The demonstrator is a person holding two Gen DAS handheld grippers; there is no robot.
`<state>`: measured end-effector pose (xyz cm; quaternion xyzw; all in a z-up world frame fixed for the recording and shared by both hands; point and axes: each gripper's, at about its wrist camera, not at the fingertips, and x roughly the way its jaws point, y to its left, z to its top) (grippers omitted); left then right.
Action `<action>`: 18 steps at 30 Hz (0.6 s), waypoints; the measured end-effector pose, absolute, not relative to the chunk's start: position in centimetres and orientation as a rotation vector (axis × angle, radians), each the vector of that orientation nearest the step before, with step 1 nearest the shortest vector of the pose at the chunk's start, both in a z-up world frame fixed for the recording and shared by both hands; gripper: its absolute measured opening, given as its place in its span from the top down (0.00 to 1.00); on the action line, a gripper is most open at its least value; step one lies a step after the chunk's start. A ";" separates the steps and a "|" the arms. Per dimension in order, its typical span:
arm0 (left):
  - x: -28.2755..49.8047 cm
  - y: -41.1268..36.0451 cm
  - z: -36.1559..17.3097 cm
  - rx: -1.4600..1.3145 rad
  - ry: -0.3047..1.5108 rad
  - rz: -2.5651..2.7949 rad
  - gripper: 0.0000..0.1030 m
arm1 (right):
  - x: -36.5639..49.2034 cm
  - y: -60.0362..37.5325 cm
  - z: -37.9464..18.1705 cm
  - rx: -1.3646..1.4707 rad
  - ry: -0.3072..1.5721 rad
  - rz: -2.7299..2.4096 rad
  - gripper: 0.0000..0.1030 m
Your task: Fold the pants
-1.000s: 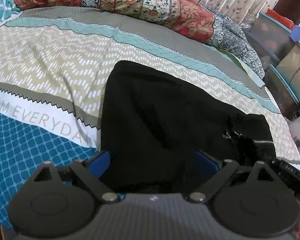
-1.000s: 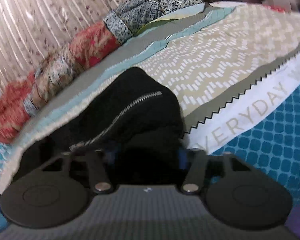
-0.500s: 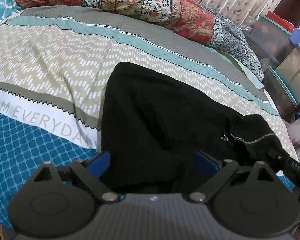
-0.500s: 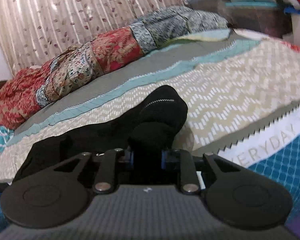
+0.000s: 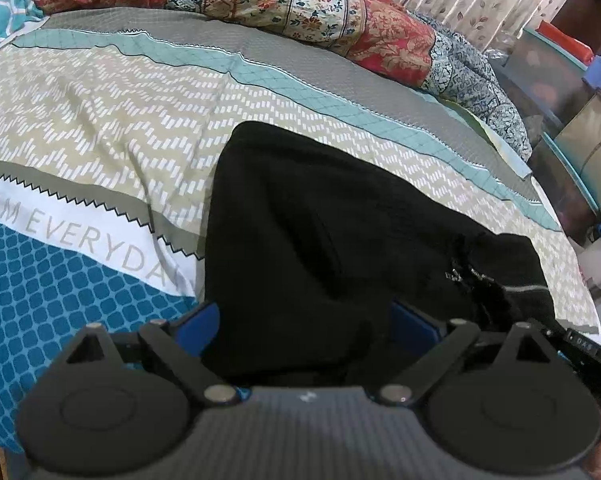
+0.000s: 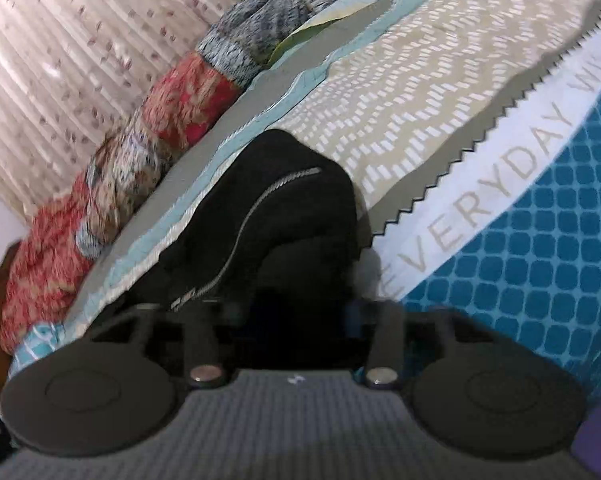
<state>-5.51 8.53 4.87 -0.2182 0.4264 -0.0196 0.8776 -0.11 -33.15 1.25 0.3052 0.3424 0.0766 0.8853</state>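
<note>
Black pants lie on the patterned bedspread, partly folded, with a silver zipper at the right. My left gripper is open, its blue fingers wide apart on either side of the near edge of the pants. In the right wrist view the pants bunch up with the zipper showing. My right gripper has black cloth between its fingers, which stand apart; the fingertips are hidden by the cloth. The right gripper body also shows in the left wrist view.
A rolled red and blue patterned quilt lies along the far side of the bed. Curtains hang behind it. Storage boxes and bins stand off the bed's right edge.
The right gripper opened wider after being closed tight on the cloth half a second ago, and its view tilted and dropped toward the bed. The left gripper stayed open in place.
</note>
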 end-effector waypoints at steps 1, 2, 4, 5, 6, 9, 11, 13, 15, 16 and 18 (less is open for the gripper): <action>-5.5 8.8 5.1 -0.463 0.881 -0.044 0.08 | -0.2 -32.9 1.8 0.626 0.708 0.162 0.77; -5.4 9.1 5.4 -0.471 0.871 -0.049 0.08 | -0.3 -32.7 2.2 0.623 0.700 0.168 0.78; -5.3 9.7 6.3 -0.489 0.841 -0.058 0.08 | -0.5 -32.0 3.6 0.627 0.668 0.195 0.80; -5.2 10.0 6.8 -0.500 0.825 -0.066 0.08 | -0.6 -31.7 4.3 0.623 0.650 0.216 0.80; -5.0 10.3 7.4 -0.511 0.809 -0.078 0.08 | -0.7 -31.1 5.2 0.611 0.629 0.242 0.81; -3.3 10.3 8.8 -0.545 0.788 -0.120 0.08 | -0.8 -28.7 7.3 0.517 0.586 0.307 0.81; -1.4 9.6 9.9 -0.551 0.787 -0.175 0.08 | -1.0 -26.3 8.2 0.407 0.573 0.333 0.81; 0.8 7.8 11.5 -0.521 0.779 -0.262 0.07 | -1.4 -23.9 8.5 0.292 0.575 0.348 0.81; 2.8 5.3 13.1 -0.462 0.775 -0.326 0.03 | -1.9 -22.4 8.2 0.232 0.589 0.368 0.81; 3.8 3.9 13.7 -0.431 0.778 -0.354 0.01 | -2.0 -21.8 8.1 0.207 0.591 0.376 0.81; 5.5 1.3 14.3 -0.393 0.804 -0.400 0.00 | -2.1 -20.7 8.1 0.152 0.588 0.387 0.81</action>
